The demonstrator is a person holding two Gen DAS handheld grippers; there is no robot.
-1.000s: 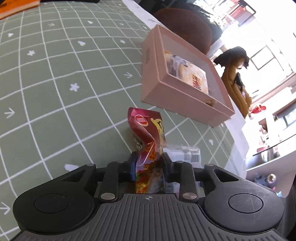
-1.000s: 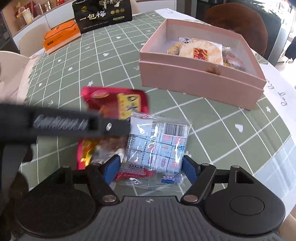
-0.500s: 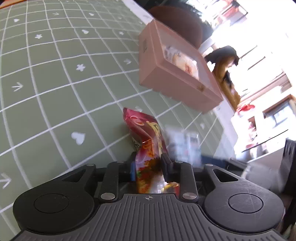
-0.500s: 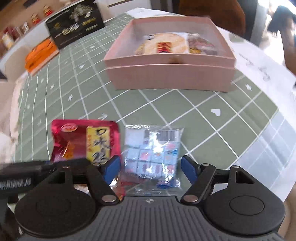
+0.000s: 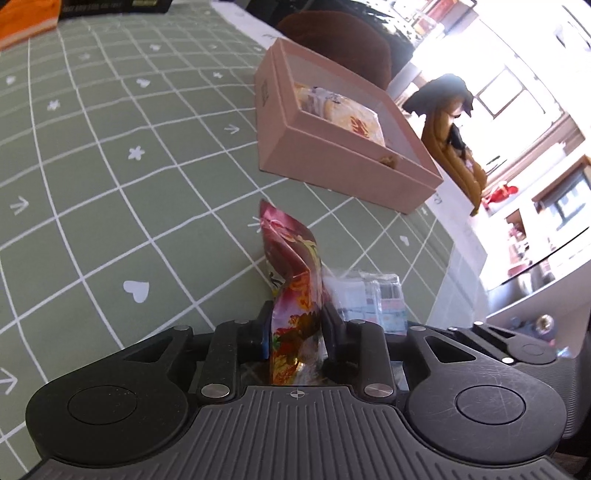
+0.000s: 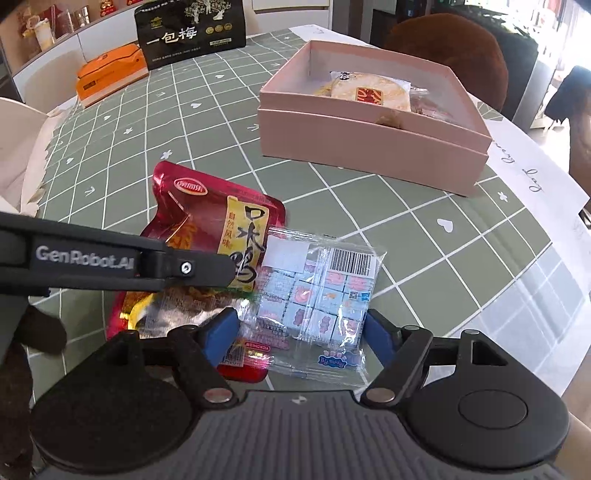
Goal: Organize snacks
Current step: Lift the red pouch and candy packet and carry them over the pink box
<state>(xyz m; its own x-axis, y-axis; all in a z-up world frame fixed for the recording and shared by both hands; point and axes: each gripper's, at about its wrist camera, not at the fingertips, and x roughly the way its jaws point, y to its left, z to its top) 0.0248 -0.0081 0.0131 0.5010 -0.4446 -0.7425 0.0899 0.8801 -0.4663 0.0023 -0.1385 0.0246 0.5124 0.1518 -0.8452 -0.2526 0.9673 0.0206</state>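
Green checked cloth with small white hearts, stars and arrows covers the desk, and bright windows glare behind it in the left wrist view. Toward the far side sits an open pink box with a round cracker pack and other wrapped snacks inside; beyond it stand a black bag with white characters and an orange box. Near the desk's front edge, the left gripper has its fingers pressed onto the lower part of a red snack pouch, which stands up edge-on between them and bends at the top. From the right wrist view that pouch shows its printed face, with the left gripper's dark finger crossing it. Just beside the pouch and overlapping its lower corner lies a clear packet of small cubes, barcode up. The right gripper has its blue-padded fingers spread on either side of the packet's near end; whether the pads touch it cannot be told.
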